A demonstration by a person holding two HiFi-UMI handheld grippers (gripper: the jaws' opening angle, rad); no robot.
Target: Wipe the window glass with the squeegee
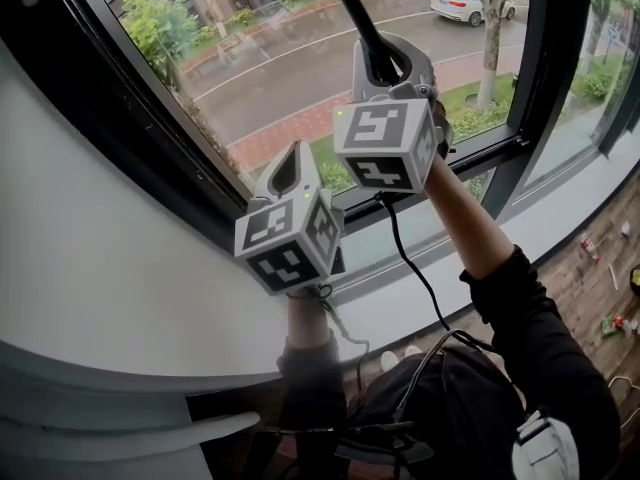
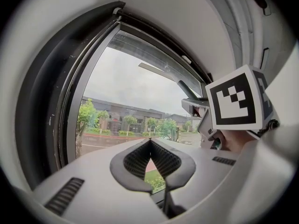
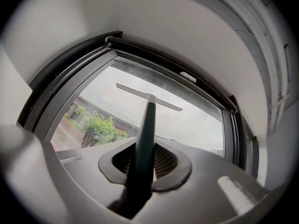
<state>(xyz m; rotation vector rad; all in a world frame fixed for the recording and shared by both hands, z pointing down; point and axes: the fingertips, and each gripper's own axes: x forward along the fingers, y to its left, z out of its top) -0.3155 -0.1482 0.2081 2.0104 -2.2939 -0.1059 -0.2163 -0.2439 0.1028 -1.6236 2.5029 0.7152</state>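
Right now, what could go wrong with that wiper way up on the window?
The squeegee is long, and only the right gripper holds it, low on the handle, so it might twist or slip. Its blade is near the top frame and could bump it. The left gripper is shut on nothing, close beside the right one, so they might knock together.

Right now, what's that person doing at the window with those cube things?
A person is wiping the window glass, holding a gripper in each hand. The right gripper is shut on the squeegee by its dark handle, and the blade sits high up on the glass. The left gripper is shut with nothing in it, held lower beside the right one.
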